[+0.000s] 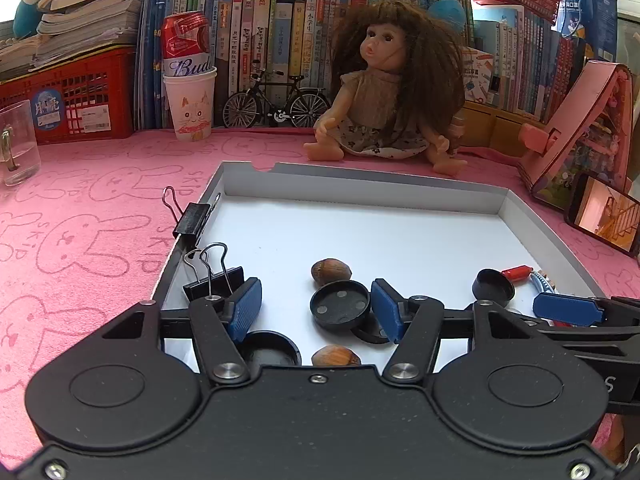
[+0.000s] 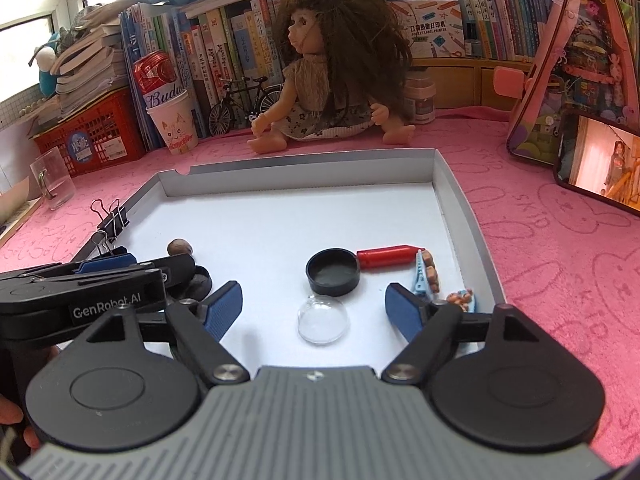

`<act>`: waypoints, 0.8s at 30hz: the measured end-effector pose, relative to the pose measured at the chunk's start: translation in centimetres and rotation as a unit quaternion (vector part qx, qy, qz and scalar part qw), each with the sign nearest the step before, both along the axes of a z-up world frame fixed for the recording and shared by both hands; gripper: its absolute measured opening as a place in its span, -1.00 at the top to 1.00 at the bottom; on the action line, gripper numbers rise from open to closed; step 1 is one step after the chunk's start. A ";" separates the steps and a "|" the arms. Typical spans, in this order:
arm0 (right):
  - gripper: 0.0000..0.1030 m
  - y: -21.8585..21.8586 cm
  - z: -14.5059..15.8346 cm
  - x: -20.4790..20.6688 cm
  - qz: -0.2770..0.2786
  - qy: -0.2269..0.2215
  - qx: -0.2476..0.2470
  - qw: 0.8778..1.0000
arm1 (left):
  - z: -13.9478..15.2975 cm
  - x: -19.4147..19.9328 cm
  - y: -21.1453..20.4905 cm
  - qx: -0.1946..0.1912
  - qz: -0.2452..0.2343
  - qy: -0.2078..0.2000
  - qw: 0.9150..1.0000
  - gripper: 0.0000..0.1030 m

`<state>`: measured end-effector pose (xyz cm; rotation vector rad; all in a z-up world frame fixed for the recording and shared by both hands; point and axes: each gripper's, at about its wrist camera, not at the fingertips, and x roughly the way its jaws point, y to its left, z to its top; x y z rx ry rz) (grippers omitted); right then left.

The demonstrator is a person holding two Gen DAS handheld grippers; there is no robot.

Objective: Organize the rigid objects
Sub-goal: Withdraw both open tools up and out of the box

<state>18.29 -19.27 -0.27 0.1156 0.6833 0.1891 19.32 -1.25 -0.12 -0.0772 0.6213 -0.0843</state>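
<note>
A shallow white tray (image 1: 360, 182) (image 2: 300, 160) lies on a pink cloth. My left gripper (image 1: 316, 310) is open over its near left part. A black round lid (image 1: 340, 306) with small magnets lies between the pads, resting partly on another black disc (image 1: 372, 332). No pad presses on it. Two hazelnuts (image 1: 331, 271) (image 1: 336, 356), a black cap (image 1: 272, 348) and two binder clips (image 1: 216, 276) (image 1: 192, 218) lie around it. My right gripper (image 2: 314, 314) is open, with a clear glass dome (image 2: 323, 319) lying free between its pads. Beyond the dome are a black cap (image 2: 333, 272), a red cylinder (image 2: 386, 257) and a blue clip (image 2: 420, 276).
A doll (image 1: 384, 88) sits behind the tray, beside a model bicycle (image 1: 276, 100). At the back left stand a paper cup (image 1: 191, 106) holding a can, a red crate (image 1: 68, 100) and a glass (image 1: 18, 142). On the right are a phone (image 2: 600, 164) and a pink case (image 2: 576, 60).
</note>
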 end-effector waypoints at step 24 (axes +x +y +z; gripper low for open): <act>-1.00 -0.7 3.0 -3.0 -0.002 -0.065 0.009 0.998 | 3.4 -3.4 0.4 0.008 0.007 -0.052 0.999 -0.43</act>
